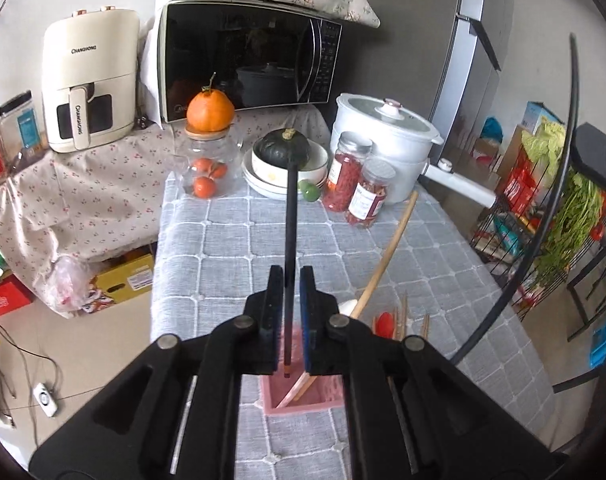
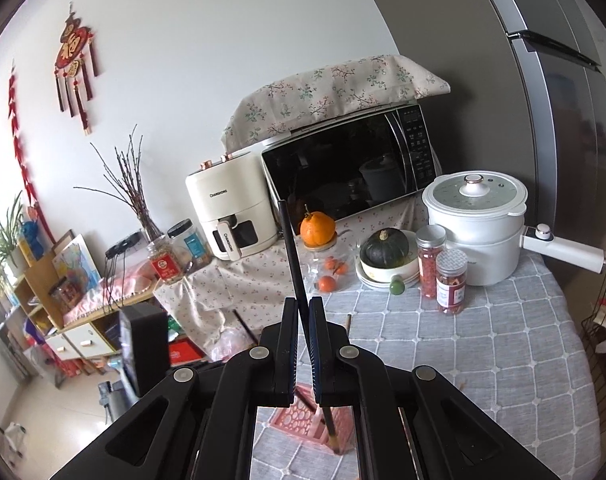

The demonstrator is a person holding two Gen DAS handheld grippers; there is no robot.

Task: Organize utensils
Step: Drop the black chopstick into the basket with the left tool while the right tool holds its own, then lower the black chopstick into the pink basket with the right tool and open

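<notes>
My left gripper (image 1: 291,276) is shut on a black chopstick (image 1: 290,216) that stands upright, its lower tip down in a pink utensil holder (image 1: 303,400) on the table. A wooden stick leans inside the holder. My right gripper (image 2: 302,304) is shut on a second black chopstick (image 2: 293,256), tilted, its lower end in the pink holder (image 2: 299,420). A long wooden-handled spoon (image 1: 387,256) lies on the cloth to the right, beside a red spoon (image 1: 384,322) and wooden chopsticks (image 1: 403,316).
The table with a grey checked cloth (image 1: 231,236) carries a white pot (image 1: 387,140), two spice jars (image 1: 359,184), stacked bowls with a dark squash (image 1: 285,152) and a glass jar with oranges (image 1: 209,160). A microwave (image 1: 247,56) and an air fryer (image 1: 89,80) stand behind. A wire rack (image 1: 543,216) is at the right.
</notes>
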